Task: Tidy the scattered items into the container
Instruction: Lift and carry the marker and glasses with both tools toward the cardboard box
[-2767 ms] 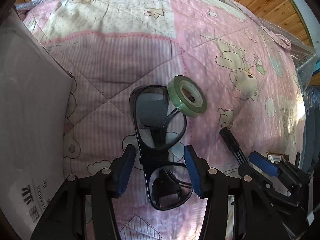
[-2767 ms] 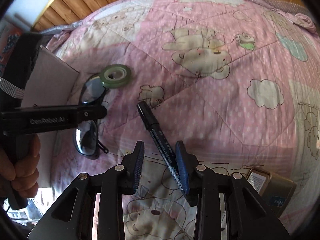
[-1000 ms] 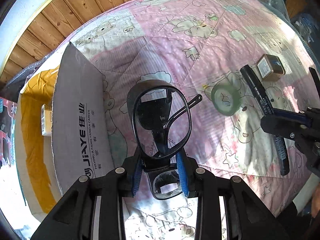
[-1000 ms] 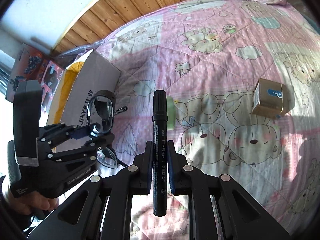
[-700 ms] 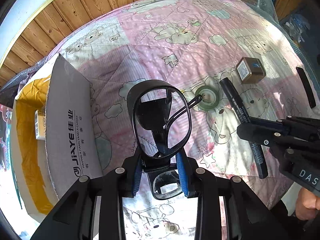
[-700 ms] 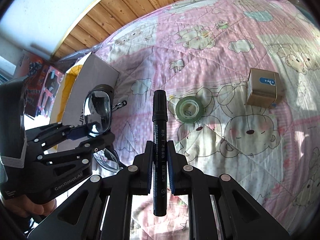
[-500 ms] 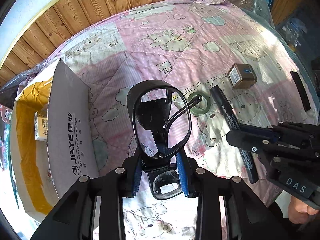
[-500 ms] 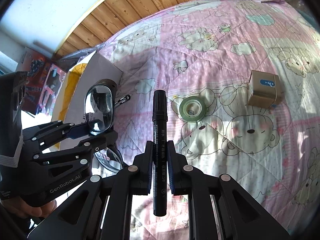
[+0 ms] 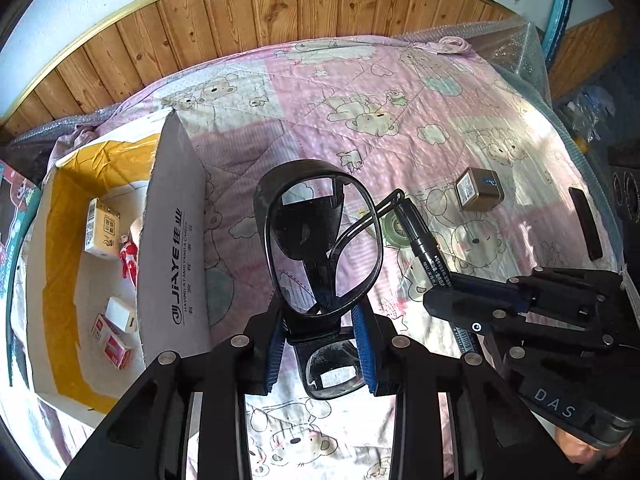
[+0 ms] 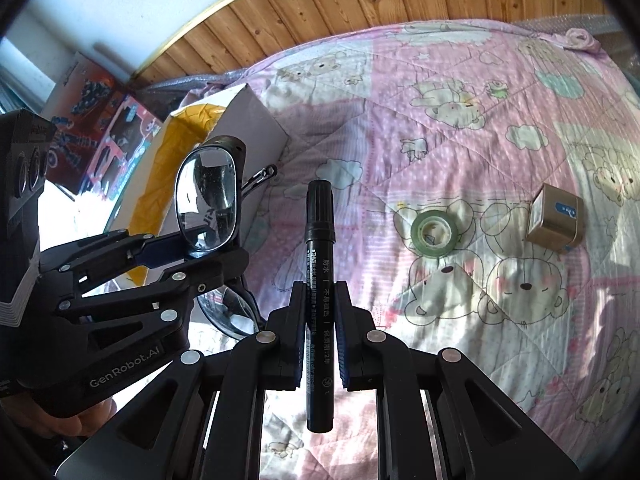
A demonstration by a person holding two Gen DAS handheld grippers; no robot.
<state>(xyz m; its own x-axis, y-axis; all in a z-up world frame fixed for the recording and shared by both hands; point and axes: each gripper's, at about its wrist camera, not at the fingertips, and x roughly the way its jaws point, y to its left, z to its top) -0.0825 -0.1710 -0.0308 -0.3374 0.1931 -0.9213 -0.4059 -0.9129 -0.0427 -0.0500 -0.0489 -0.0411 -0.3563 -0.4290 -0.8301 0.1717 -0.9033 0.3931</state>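
We have the left gripper point(image 9: 320, 344) clamped on a pair of black-framed glasses point(image 9: 320, 240), pads pinching the frame at the bridge. One lens stands up above the fingers, the other hangs below between them, and a temple arm sticks out toward the upper right. The glasses are off the quilt, held in the air.

We have the right gripper point(image 10: 318, 336) pinched on a black marker point(image 10: 319, 288), gripped around mid-barrel. The capped end points away from the camera and the other end pokes back past the pads. It is also lifted clear of the quilt.

From the left wrist view, the cardboard box point(image 9: 176, 240) sits to our left on the pink bear-print quilt point(image 9: 400, 92), flaps open and lined with yellow tape. Inside we see a small yellow-white carton point(image 9: 100, 226), a red item point(image 9: 129, 264), a white block point(image 9: 120, 314) and a red-white packet point(image 9: 114, 346). Both held items are outside the box, to its right.

On the quilt lie a roll of green tape point(image 10: 434, 234) and, to its right, a small brown box with a blue label point(image 10: 554, 220), the two near but apart. A flat black bar point(image 9: 585, 222) lies near the quilt's right edge.

A wooden panel wall point(image 9: 280, 20) runs behind the bed.
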